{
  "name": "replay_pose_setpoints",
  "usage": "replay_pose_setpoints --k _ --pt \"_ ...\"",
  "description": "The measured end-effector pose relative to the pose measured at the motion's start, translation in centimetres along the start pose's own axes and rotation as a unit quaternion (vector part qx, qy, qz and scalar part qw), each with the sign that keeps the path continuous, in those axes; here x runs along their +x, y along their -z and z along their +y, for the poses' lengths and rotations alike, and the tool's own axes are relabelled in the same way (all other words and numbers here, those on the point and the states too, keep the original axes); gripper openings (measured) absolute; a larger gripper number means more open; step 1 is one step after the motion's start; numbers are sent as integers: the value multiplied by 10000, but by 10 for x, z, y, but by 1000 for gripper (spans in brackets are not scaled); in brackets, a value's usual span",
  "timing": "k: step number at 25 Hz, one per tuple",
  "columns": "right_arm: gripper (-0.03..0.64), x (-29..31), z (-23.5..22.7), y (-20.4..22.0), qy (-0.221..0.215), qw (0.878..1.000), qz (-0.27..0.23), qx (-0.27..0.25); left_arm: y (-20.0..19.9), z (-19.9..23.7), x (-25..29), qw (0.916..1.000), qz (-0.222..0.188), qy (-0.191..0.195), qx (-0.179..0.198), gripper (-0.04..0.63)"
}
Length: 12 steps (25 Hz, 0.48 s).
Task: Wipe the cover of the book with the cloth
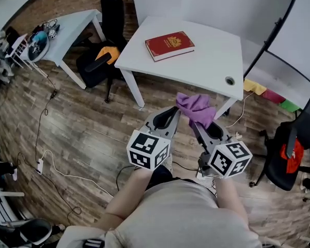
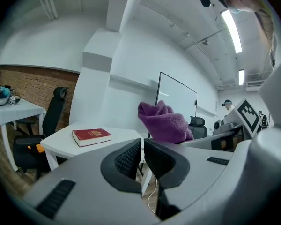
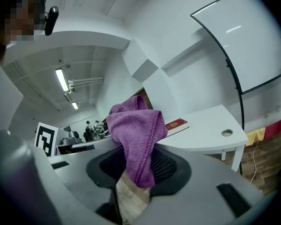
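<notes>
Cloth is being clamped by right fingers, left fingers together and empty; it should be pressed flat across the book.

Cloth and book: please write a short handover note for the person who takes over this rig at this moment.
Right gripper: jaws shut on the purple cloth, which bunches above them.
Left gripper: jaws together, nothing between them.
Red book: lies closed and flat on the white table, ahead of both grippers and apart from them.
Done: the cloth is picked up.
Left: bring the cloth to the book and wipe its cover.
</notes>
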State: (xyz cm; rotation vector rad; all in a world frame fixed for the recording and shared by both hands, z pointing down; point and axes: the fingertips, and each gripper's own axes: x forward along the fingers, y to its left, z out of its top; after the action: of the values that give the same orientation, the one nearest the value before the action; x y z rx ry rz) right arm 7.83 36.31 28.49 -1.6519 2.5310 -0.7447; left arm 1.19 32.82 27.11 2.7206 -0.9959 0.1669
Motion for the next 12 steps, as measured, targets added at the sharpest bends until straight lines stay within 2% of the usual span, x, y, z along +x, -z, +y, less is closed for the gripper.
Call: replay_pose_setpoints --k 9,12 --pt "149 86 -24 -40 75 9997 -228 19 -30 69 48 9989 -9 72 471 37" --pt "149 102 -33 -47 125 9995 -260 96 -33 88 57 9991 8 72 423 37"
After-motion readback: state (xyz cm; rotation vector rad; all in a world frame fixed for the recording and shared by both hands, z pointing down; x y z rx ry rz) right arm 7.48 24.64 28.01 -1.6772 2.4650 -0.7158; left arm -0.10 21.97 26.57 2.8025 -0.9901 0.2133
